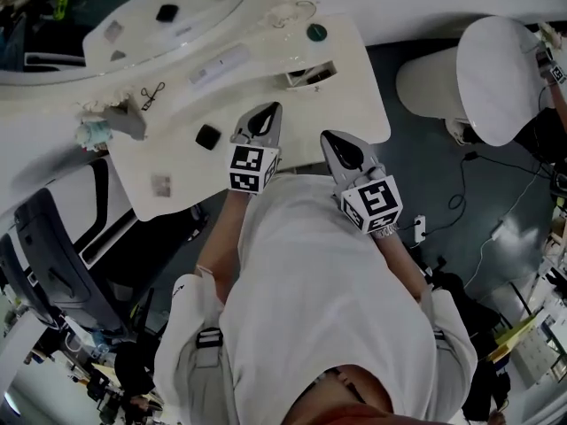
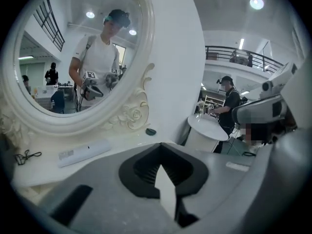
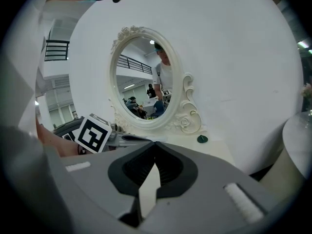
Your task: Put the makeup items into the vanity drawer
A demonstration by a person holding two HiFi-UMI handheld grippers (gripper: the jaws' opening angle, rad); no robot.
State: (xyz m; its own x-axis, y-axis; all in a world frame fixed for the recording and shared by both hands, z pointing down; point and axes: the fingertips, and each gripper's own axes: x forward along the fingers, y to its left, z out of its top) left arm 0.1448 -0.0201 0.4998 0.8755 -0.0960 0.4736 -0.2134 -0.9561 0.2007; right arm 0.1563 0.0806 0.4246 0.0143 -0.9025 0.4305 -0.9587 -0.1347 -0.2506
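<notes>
On the white vanity top [image 1: 292, 104] lie a black square compact [image 1: 207, 136], a long white flat case [image 1: 220, 64] [image 2: 83, 152], a small grey square [image 1: 160, 184] and a dark green round piece [image 1: 316, 33] [image 2: 150, 131] [image 3: 202, 139]. A small open box-like drawer [image 1: 310, 74] sits near the mirror's base. My left gripper [image 1: 273, 107] [image 2: 160, 146] hovers over the vanity's near edge, jaws shut and empty, with the compact just to its left. To its right, at the near edge, my right gripper [image 1: 326, 136] [image 3: 155, 143] is shut on nothing.
An oval mirror [image 2: 78, 52] [image 3: 141, 79] in an ornate white frame stands at the back. A black wire clip [image 1: 152, 94] [image 2: 24, 156] and a pale blue object [image 1: 93, 133] lie at the vanity's left end. A white round stool [image 1: 478, 78] stands at the right, with cables on the floor.
</notes>
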